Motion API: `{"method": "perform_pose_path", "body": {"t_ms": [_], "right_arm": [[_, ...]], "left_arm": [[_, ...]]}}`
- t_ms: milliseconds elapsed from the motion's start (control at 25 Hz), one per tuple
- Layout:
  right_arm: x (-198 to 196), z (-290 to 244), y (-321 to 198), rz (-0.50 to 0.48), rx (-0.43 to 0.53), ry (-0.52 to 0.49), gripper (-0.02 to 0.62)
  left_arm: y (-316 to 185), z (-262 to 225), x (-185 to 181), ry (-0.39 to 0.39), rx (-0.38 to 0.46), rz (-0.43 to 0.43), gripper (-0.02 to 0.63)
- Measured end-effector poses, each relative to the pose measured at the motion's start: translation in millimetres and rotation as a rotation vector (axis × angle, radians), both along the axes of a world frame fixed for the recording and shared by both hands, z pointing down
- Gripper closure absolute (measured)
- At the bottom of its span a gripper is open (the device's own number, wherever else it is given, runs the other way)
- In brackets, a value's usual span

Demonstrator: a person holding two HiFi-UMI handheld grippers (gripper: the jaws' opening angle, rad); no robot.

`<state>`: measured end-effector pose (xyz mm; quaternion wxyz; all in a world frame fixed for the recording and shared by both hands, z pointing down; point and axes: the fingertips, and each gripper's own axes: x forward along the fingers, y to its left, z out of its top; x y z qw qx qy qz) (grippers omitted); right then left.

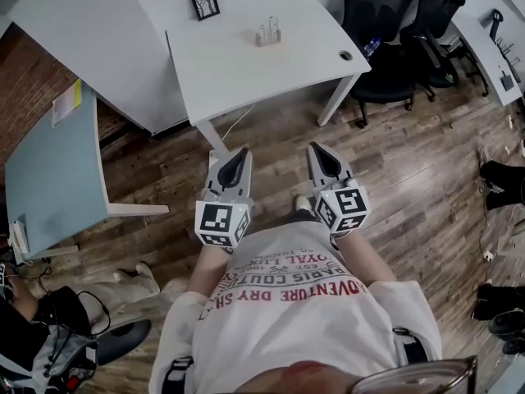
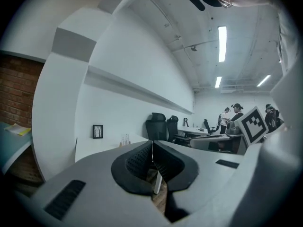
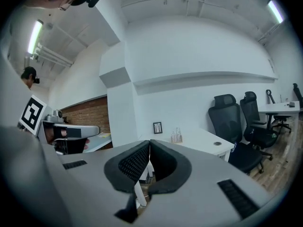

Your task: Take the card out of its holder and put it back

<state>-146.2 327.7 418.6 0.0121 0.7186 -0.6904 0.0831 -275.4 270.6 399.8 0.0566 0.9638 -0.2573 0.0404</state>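
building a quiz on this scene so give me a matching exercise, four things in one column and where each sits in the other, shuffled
Things:
1 picture frame
2 small stand
3 office chairs
4 blue-topped table

Places:
A on the wood floor, right of the white table
B at the left, beside the brick wall
C on the white table, left of the stand
D on the white table, right of the frame

Pairs: 1-C, 2-D, 3-A, 4-B

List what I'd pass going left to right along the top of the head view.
Pale blue desk → small black picture frame → small pale holder → round grey cable hole → black office chairs.
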Motion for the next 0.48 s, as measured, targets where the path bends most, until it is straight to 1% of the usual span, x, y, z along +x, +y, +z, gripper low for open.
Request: {"method": "perform_pose_path", "body": {"t_ms": [240, 480], "right_arm": [[76.2, -8.7, -34.1, -0.109, -0.003, 0.004, 0.571], [152.7, -14.1, -59.8, -0.165, -0.017, 0.021, 0.571]], "left_arm": [[-23.8, -7.6, 72.6, -0.004, 0.013, -0.086, 0.581], [-47.6, -10.1, 145.7, 0.006, 0.008, -0.142, 0.581]]}}
